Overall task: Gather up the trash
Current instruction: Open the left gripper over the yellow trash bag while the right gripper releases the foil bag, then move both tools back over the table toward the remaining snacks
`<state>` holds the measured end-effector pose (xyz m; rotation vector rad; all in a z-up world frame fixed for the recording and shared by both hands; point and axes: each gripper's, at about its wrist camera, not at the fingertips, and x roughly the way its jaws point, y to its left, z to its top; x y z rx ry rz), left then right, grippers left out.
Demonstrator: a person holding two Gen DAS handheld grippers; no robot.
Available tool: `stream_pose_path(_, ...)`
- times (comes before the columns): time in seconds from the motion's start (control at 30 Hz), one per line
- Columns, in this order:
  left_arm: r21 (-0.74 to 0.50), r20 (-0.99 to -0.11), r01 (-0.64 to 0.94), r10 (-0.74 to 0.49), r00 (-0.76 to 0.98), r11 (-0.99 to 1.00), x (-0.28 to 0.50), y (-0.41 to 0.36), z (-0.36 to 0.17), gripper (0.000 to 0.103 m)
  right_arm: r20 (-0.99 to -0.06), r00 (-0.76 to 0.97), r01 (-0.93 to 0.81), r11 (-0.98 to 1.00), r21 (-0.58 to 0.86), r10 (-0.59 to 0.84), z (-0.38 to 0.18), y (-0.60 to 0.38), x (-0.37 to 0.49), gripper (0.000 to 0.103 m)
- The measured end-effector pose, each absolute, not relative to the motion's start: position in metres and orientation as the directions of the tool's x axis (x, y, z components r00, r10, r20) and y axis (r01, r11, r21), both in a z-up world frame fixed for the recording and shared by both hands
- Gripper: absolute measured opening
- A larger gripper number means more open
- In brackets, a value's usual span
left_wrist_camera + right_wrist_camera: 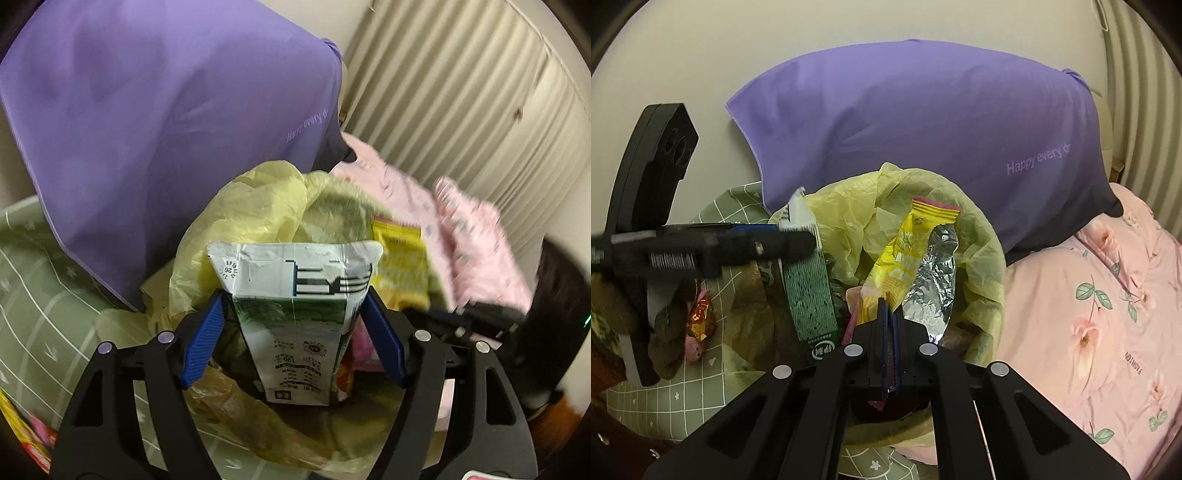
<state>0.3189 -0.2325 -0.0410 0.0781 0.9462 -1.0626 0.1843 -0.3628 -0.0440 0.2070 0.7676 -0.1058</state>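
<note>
My left gripper (293, 314) is shut on a green-and-white milk carton (295, 317), held over the open yellow trash bag (258, 210). In the right wrist view the left gripper (775, 240) holds the carton (809, 291) above the bag's left side. My right gripper (890, 317) is shut on a yellow snack wrapper (908, 254) with a silver foil inside (934, 280), held over the bag's opening (982, 258).
A purple pillow (923, 129) leans on the wall behind the bag. A pink floral quilt (1089, 314) lies to the right. A green checked sheet (683, 398) with small candy wrappers (698, 321) is at left. A ribbed radiator (461, 92) stands at right.
</note>
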Motion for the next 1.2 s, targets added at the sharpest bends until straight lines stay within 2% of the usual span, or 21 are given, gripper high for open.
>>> stream_pose_path(0.1,-0.403,-0.670,0.751,-0.728,0.146,0.522,0.321,-0.225,-0.032,0.080,-0.702,0.712,0.174,0.974,0.146,-0.022,-0.042,-0.363,0.182,0.008)
stream_pose_path(0.13,-0.405,-0.662,0.751,-0.734,0.153,0.521,0.321,-0.222,-0.027,0.081,-0.702,0.711,0.180,0.974,0.135,-0.034,-0.042,-0.362,0.181,0.017)
stream_pose_path(0.17,-0.407,-0.654,0.751,-0.740,0.158,0.520,0.320,-0.219,-0.021,0.082,-0.701,0.712,0.184,0.975,0.125,-0.044,-0.042,-0.361,0.181,0.031)
stream_pose_path(0.23,-0.404,-0.636,0.750,-0.750,0.182,0.524,0.315,-0.213,-0.010,0.082,-0.695,0.718,0.181,0.976,0.123,-0.045,-0.039,-0.359,0.180,0.039)
stream_pose_path(0.4,-0.371,-0.585,0.716,-0.748,0.315,0.592,0.306,-0.169,0.014,0.082,-0.673,0.737,0.168,0.980,0.104,-0.055,-0.026,-0.353,0.177,0.039)
stream_pose_path(0.53,-0.331,-0.566,0.663,-0.704,0.429,0.671,0.299,-0.123,0.012,0.082,-0.646,0.763,0.128,0.986,0.111,-0.027,-0.013,-0.340,0.179,0.039)
stream_pose_path(0.77,-0.236,-0.634,0.468,-0.500,0.590,0.852,0.290,-0.031,-0.025,0.082,-0.567,0.814,-0.030,0.983,0.181,0.129,0.008,-0.296,0.197,0.040)
stream_pose_path(0.97,-0.154,-0.652,0.279,-0.309,0.693,0.948,0.277,0.059,-0.045,0.082,-0.522,0.807,-0.157,0.952,0.263,0.277,0.013,-0.263,0.222,0.058)
stream_pose_path(1.2,-0.170,-0.657,-0.062,-0.066,0.751,0.983,0.259,0.178,-0.070,0.082,-0.528,0.729,-0.300,0.896,0.327,0.436,-0.002,-0.213,0.251,0.061)
